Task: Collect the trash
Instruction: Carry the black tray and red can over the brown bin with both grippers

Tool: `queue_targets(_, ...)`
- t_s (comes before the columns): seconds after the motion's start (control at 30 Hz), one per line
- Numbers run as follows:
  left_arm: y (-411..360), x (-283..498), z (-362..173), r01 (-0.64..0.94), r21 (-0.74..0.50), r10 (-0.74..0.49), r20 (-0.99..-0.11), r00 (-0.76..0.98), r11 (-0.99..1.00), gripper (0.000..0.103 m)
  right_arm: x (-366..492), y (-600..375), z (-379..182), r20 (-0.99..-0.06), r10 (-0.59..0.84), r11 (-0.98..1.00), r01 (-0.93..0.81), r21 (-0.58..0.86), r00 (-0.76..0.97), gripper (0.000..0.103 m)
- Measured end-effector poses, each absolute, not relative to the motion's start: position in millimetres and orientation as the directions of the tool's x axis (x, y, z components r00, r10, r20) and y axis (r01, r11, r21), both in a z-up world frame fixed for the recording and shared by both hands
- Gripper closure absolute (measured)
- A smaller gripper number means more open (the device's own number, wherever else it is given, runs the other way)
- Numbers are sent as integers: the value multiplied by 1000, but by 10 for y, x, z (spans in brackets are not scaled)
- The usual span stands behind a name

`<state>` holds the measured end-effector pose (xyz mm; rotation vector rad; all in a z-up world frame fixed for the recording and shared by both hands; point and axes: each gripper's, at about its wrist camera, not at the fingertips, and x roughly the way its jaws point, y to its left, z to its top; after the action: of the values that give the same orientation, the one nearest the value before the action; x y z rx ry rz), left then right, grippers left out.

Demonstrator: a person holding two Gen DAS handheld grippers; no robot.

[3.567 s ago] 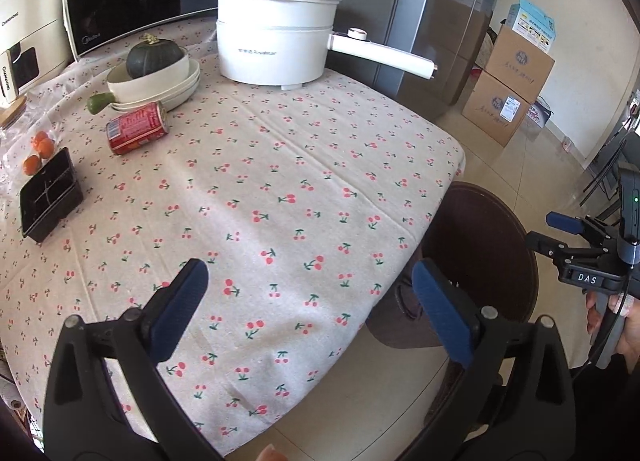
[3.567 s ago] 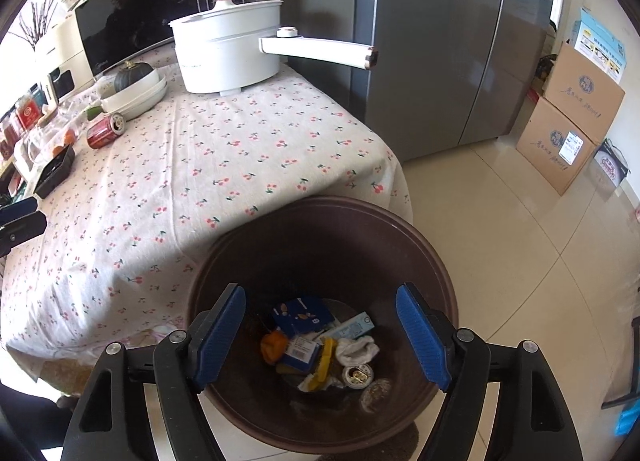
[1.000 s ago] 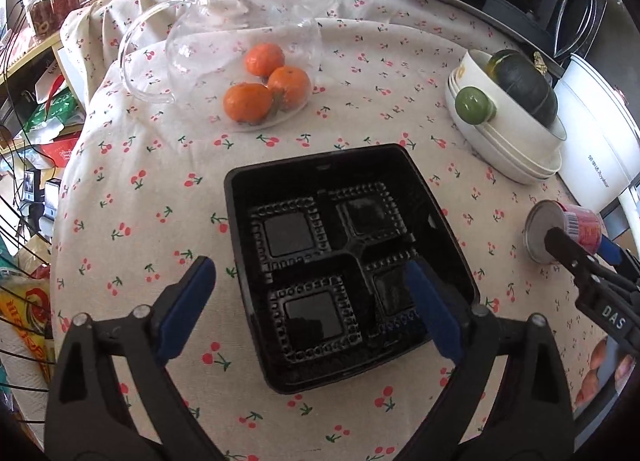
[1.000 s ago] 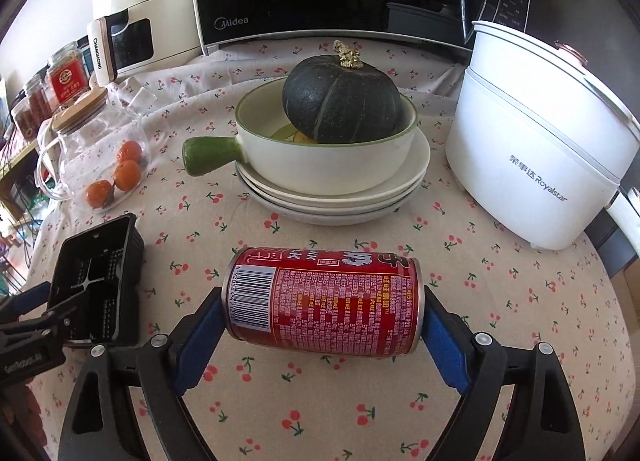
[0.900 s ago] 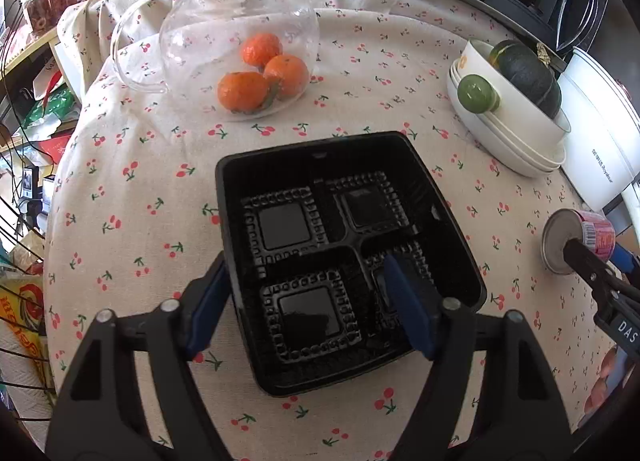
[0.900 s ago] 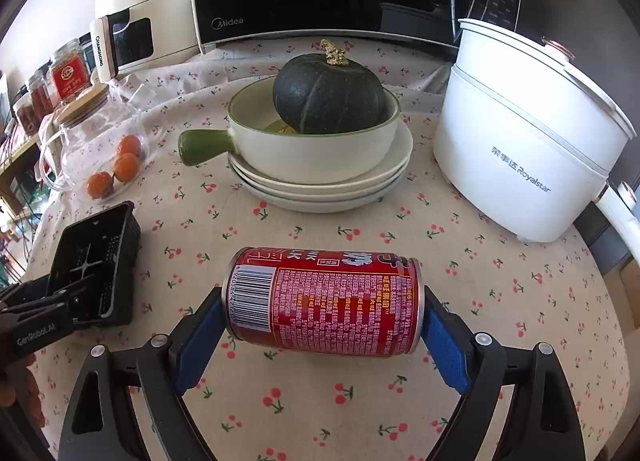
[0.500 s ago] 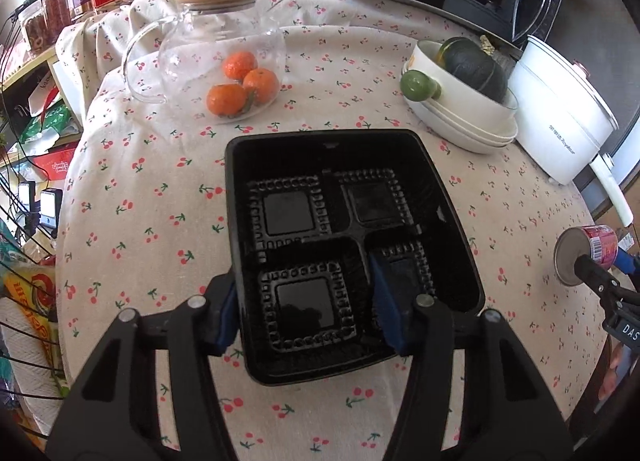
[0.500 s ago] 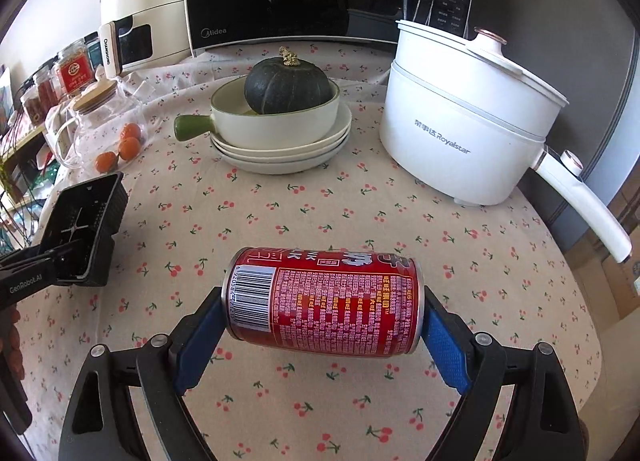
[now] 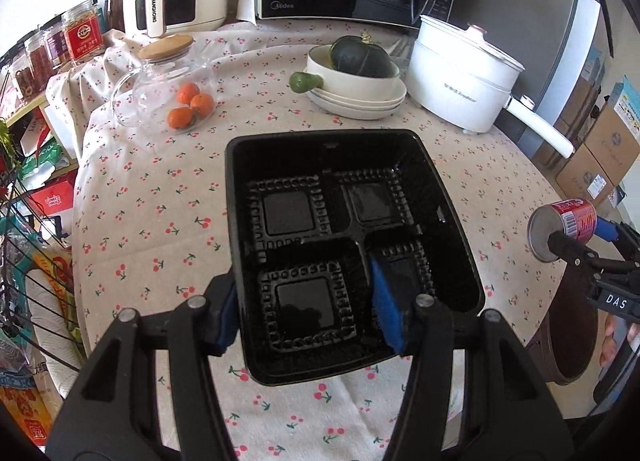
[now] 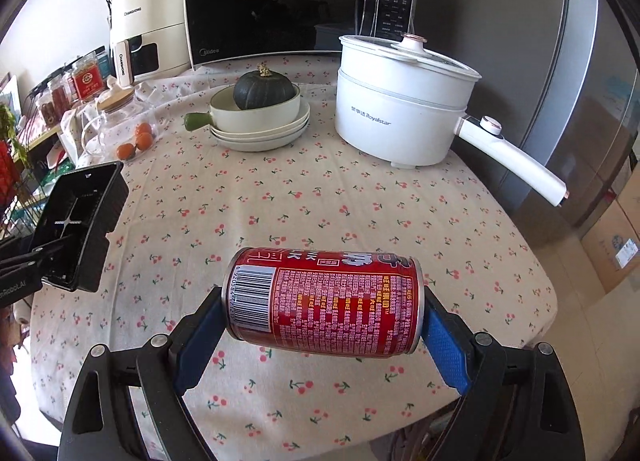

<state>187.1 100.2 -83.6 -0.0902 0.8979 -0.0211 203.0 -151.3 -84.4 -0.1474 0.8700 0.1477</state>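
Note:
My left gripper (image 9: 308, 313) is shut on the near left part of a black plastic food tray (image 9: 340, 221) and holds it above the cherry-print tablecloth (image 9: 160, 197). One finger is outside the tray's left wall, the other inside it. The tray also shows at the left of the right wrist view (image 10: 76, 221). My right gripper (image 10: 320, 325) is shut on a red drink can (image 10: 324, 301), held sideways by its two ends above the table. The can also shows at the right of the left wrist view (image 9: 564, 225). The brown trash bin (image 9: 568, 333) stands on the floor off the table's right edge.
On the table stand a white electric pot (image 10: 400, 101) with a long handle (image 10: 516, 157), stacked bowls with a dark green squash (image 10: 260, 109), and a glass jar with oranges (image 9: 176, 93). A microwave (image 10: 288, 1) and an air fryer stand behind. Cardboard boxes (image 9: 600, 157) stand on the floor at the right.
My left gripper closed on the tray and lifted it off the table. My right gripper, holding the can, rose and pulled back toward the table's near edge.

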Motion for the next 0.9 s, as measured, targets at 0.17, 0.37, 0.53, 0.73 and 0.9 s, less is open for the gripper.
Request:
queue_targets(0.17,716,1616,-746,47,-91,-100,-769,631,995,45,1725,-1732,-799,-767,60,984,-168,-62,638,11)
queue_targets(0.37,377,1382,-707,124,-109,-163,-757,633,986,45,1415,-2006,-769,-764,39,989,-137,-64,644,11)
queue_targets(0.53,101,1317,-765,173,-177,-247,-750,614,969,45,1218,-2237,-762,-753,28,992,-109,-58,658,11)
queue_targets(0.73,-363,1242,-821,271,-134,-275,-754,596,953,45,1026,-2631,-811,-764,14,999,-48,-22,645,11)
queue_targets(0.9,-686,1218,-873,326,-124,-301,-761,575,937,45,876,-3070,-895,-778,-34,999,30,-19,627,11)
